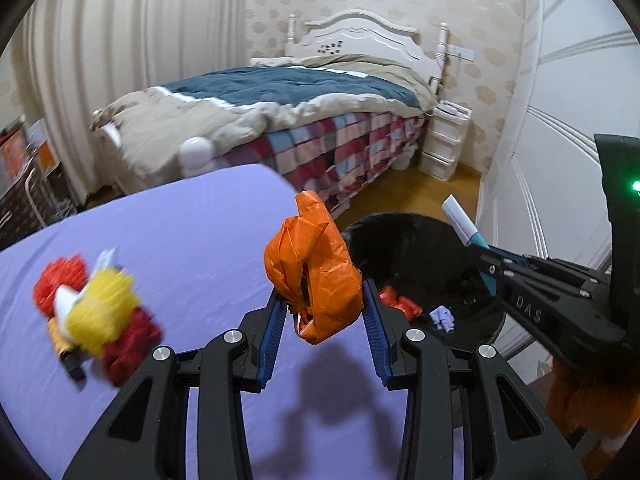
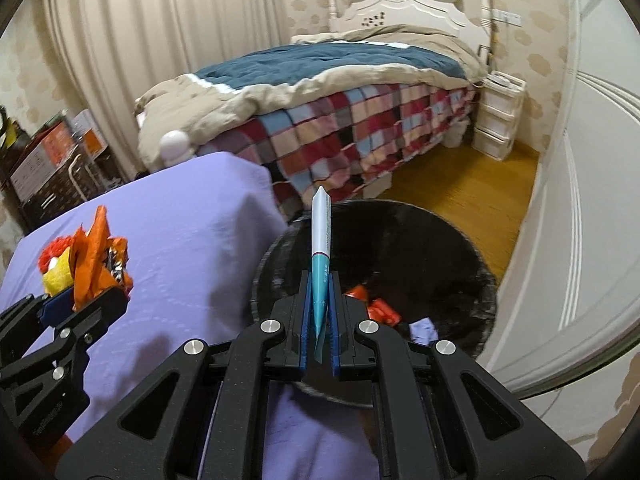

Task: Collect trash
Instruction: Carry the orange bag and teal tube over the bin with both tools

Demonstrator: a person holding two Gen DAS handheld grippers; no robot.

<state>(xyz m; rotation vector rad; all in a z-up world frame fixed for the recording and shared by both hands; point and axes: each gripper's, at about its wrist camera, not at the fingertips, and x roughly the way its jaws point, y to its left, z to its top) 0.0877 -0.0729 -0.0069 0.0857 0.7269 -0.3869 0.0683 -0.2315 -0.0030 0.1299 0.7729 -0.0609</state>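
Left wrist view: the left gripper (image 1: 325, 300) is clamped on a crumpled orange plastic bag (image 1: 314, 266), holding it above the right edge of the purple table (image 1: 180, 232), just short of the black trash bin (image 1: 416, 248). A pile of red and yellow wrappers (image 1: 94, 308) sits on the table to the left, not collected yet.

Right wrist view: the right gripper (image 2: 320, 304) is squeezed tight on a flattened white and teal tube (image 2: 321, 248), right over the near rim of the bin. Red wrappers (image 2: 372, 304) are already inside.

If it were me, I'd get each gripper fully over the middle of the opening before letting go, since the bag is light and could catch the rim.
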